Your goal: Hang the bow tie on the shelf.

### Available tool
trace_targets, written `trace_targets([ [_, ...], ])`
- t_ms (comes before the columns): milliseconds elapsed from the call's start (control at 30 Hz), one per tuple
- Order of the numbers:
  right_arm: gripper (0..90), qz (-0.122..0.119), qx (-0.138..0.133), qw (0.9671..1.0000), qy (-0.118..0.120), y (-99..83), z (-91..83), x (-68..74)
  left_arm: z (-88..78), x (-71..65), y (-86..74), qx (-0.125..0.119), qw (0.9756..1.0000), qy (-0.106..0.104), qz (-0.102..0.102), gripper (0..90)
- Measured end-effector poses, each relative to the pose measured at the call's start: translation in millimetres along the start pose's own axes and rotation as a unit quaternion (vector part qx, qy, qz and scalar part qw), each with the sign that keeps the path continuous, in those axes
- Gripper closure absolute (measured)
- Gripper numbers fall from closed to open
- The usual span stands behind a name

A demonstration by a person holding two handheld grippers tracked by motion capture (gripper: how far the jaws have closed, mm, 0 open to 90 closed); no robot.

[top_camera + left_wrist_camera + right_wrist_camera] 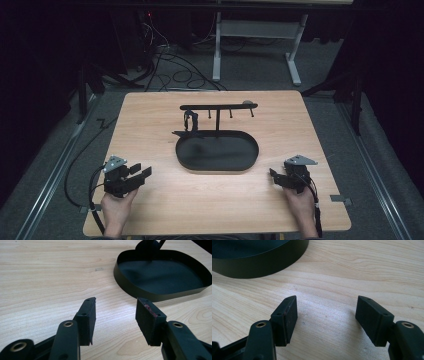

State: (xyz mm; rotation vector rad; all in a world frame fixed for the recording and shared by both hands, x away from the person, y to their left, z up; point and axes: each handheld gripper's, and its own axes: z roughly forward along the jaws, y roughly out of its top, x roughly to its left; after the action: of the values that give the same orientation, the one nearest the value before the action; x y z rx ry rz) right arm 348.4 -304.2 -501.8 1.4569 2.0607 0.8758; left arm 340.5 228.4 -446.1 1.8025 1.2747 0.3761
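The left black two-jaw gripper [142, 171], at the near left of the table, is a blocky dark body topped by a grey three-cornered plate [114, 162] with small dark holes. A black cable [93, 195] loops from its near side. The right black two-jaw gripper [273, 174], at the near right, carries the same grey plate [300, 160] and trails a black cable [316, 210] along the forearm. Bare hands [116, 209] and forearms come in with no sleeve showing. In the gripper views each jaw is a flat black arm with a brass-rimmed screw hole [68, 324], ending in a rectangular matte black pad [286, 318] with small round holes along its edge. One left pad [149, 321] has reddish flecks on its upper edge.
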Motion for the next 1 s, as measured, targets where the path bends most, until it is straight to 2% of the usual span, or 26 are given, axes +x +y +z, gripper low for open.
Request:
trace_targets([
  [600,35.6,0.0,0.0,1.0,0.0,0.0,0.0,0.0,16.5,-1.2,-14.9,0.011,0.9998,-0.015,-0.009,50.9],
  [1000,35.6,0.0,0.0,1.0,0.0,0.0,0.0,0.0,26.0,-2.8,-22.5,0.022,0.9997,-0.005,-0.001,50.9],
])
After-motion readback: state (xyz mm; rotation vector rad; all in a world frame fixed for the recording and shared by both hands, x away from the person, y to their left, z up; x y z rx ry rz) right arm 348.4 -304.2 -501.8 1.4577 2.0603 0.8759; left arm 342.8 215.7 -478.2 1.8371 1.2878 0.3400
